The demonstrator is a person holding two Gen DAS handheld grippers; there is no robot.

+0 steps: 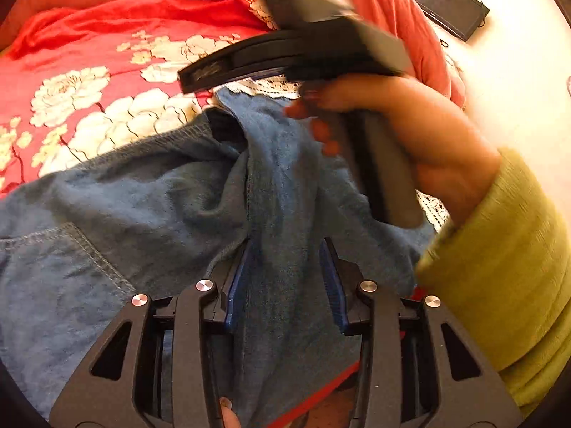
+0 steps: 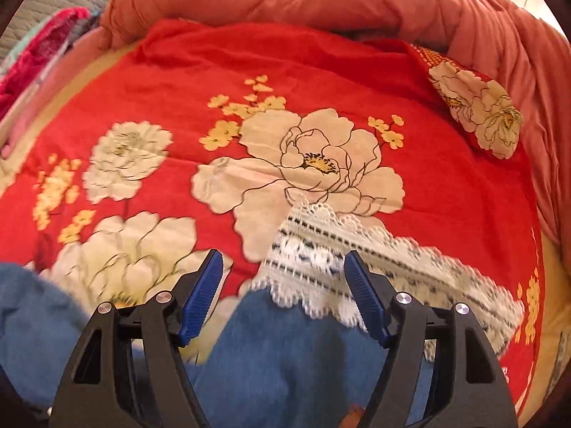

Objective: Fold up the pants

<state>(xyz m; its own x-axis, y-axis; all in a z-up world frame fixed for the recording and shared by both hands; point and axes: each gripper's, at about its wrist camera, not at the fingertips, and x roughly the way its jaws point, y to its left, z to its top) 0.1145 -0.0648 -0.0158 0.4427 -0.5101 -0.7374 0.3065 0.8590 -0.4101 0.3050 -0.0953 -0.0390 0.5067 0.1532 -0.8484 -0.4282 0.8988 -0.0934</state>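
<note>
From the left wrist, the soft blue pants (image 1: 150, 192) lie crumpled on the red flowered bed (image 1: 71, 67). The left hand-held gripper (image 1: 285, 278) is partly open, with a fold of the pants between its blue pads; whether it squeezes, I cannot tell. At 1 o'clock the right hand (image 1: 410, 135) holds its tool.

From the right wrist, the right hand-held gripper (image 2: 283, 296) is wide open, holding nothing, above the pants' white lace cuff (image 2: 357, 260).

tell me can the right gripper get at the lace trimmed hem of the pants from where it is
Probably yes: the right gripper is open with the lace hem lying between its fingers, nothing over it.

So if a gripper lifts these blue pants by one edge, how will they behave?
The blue pants already lie in soft bunched folds, so they will probably drape and sag. The fuzzy-looking fabric should grip the ribbed pads fairly well. The lace hem may snag.
</note>
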